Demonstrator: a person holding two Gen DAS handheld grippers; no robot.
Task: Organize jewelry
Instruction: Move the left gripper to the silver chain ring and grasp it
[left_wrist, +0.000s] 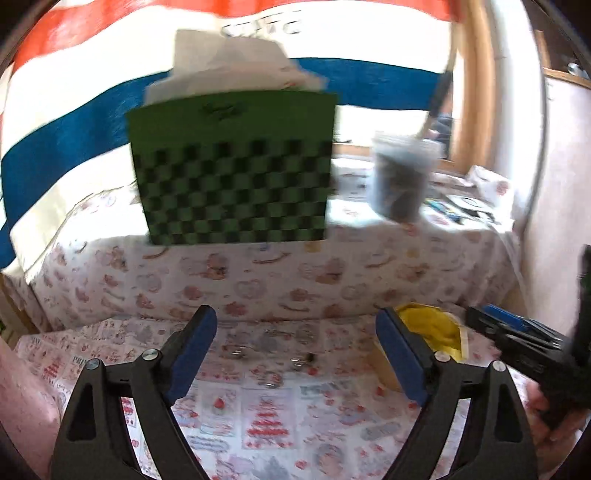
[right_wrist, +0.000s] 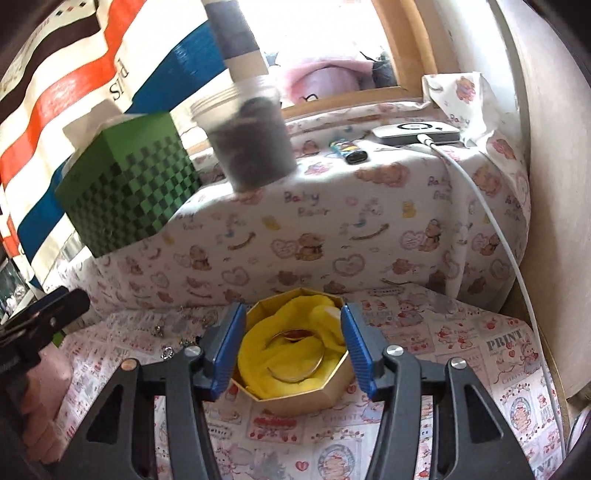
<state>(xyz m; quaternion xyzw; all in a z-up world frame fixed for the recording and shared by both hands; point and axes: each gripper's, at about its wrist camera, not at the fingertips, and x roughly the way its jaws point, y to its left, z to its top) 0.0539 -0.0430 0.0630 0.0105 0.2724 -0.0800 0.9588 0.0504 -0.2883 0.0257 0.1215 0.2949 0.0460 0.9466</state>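
My left gripper (left_wrist: 296, 317) is open over the printed cloth, with nothing between its blue pads (left_wrist: 192, 350). Several small metal jewelry pieces (left_wrist: 303, 360) lie on the cloth just beyond its fingertips. A gold octagonal box (right_wrist: 295, 400) lined with yellow cloth (right_wrist: 258, 347) sits on the table and holds a gold bangle (right_wrist: 295, 354). My right gripper (right_wrist: 293, 310) is open and hovers at the box, one blue pad at each side, pressing on nothing. The same box (left_wrist: 432, 328) shows right of the left gripper, beside the right gripper's body (left_wrist: 517, 332). More small pieces (right_wrist: 168, 352) lie left of the box.
A raised ledge covered in bear-print cloth (right_wrist: 332, 229) runs behind the work area. On it stand a green checkered box (left_wrist: 232, 170), a plastic cup with dark contents (left_wrist: 402, 177), a lighter (right_wrist: 345, 146) and a white device (right_wrist: 415, 131) with a cable. A striped bag (left_wrist: 55, 136) hangs behind.
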